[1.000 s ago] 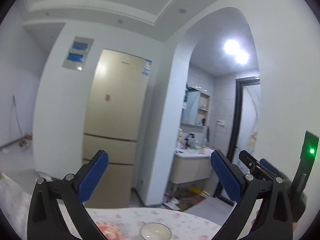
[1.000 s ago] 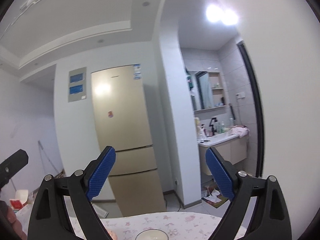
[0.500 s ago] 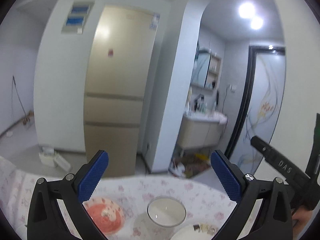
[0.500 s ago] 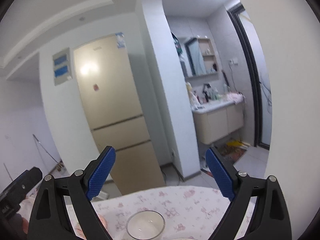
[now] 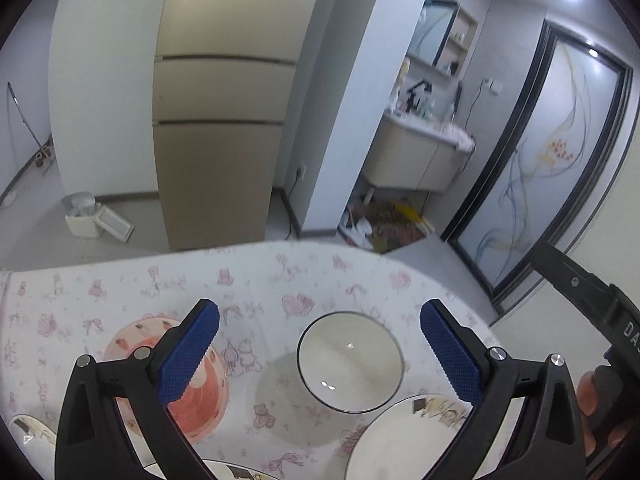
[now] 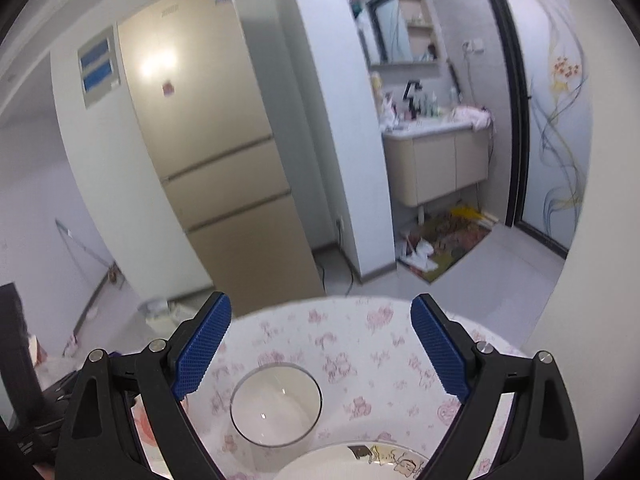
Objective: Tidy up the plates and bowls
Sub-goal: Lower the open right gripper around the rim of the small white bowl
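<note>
Near the middle of the flower-print tablecloth point(image 5: 320, 280) sits a clear glass bowl point(image 5: 349, 361), upright, with bare cloth all round its far side and the table's rounded far edge well beyond it. Just beside the bowl on the near side, a white plate point(image 5: 404, 436) with a cartoon print on its rim, cut off by the frame's bottom. To the left of the bowl, apart from it, a pink patterned bowl point(image 5: 200, 392), partly hidden behind the left finger. Farther left of the bowl, at the frame's corner, a sliver of another printed plate point(image 5: 30, 432); near-left of the bowl, at the bottom edge, one more printed rim point(image 5: 240, 472) — too little showing to tell what it is.

Counted: two bowls, two plates sure, one rim unclear.

Left gripper point(image 5: 319, 350) spread wide, holding nothing, touching nothing, poised above the cloth with the glass bowl between its fingers in view. Right gripper point(image 6: 321, 346) likewise spread wide and empty, the glass bowl point(image 6: 276, 405) low between its fingers and the white plate point(image 6: 360, 464) at the bottom edge.

Beyond the bowl and past the table edge — open grey floor, a beige fridge point(image 5: 220, 120), a washbasin cabinet point(image 5: 416, 160) to the right of it.
</note>
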Action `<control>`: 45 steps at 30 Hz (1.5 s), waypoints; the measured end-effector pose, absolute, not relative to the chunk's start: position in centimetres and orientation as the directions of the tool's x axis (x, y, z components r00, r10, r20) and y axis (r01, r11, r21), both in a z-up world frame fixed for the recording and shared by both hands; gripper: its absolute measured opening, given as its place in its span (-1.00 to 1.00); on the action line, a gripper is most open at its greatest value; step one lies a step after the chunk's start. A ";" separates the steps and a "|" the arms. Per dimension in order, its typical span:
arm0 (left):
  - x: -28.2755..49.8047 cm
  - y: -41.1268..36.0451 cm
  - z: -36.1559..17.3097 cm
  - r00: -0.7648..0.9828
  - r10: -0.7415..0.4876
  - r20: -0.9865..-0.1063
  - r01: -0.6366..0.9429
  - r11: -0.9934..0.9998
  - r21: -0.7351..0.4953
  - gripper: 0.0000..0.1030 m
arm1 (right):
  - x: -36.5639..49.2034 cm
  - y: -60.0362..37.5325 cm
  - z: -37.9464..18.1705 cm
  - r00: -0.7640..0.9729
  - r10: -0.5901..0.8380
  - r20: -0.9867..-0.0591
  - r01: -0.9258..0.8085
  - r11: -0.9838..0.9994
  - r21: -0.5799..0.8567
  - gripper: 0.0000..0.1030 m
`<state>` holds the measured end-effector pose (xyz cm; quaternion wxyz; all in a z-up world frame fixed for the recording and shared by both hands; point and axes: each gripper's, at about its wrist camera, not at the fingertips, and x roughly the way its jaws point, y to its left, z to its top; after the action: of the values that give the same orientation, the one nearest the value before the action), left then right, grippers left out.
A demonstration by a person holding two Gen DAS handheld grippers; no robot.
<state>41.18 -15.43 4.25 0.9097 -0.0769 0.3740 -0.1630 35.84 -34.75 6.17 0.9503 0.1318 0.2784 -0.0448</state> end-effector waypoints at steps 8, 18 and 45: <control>43.8 -17.3 -0.9 0.571 -0.317 -0.757 0.218 0.948 -0.233 0.73 | 39.5 -34.8 1.5 0.738 0.056 -0.673 0.159 0.954 0.253 0.54; 45.6 -18.3 -4.6 0.499 -0.297 -0.814 0.217 0.952 -0.214 0.38 | 42.5 -35.6 -4.5 0.569 0.150 -0.808 0.182 0.936 0.302 0.07; 44.9 -20.0 -5.0 0.468 -0.259 -0.845 0.237 0.958 -0.163 -0.31 | 43.1 -32.8 -5.7 0.444 0.191 -0.876 0.104 0.959 0.262 -0.48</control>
<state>44.92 -20.03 -5.01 0.8567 -0.0114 0.4951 -0.1446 43.11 -32.78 -5.69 0.8379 0.1401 0.5268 0.0259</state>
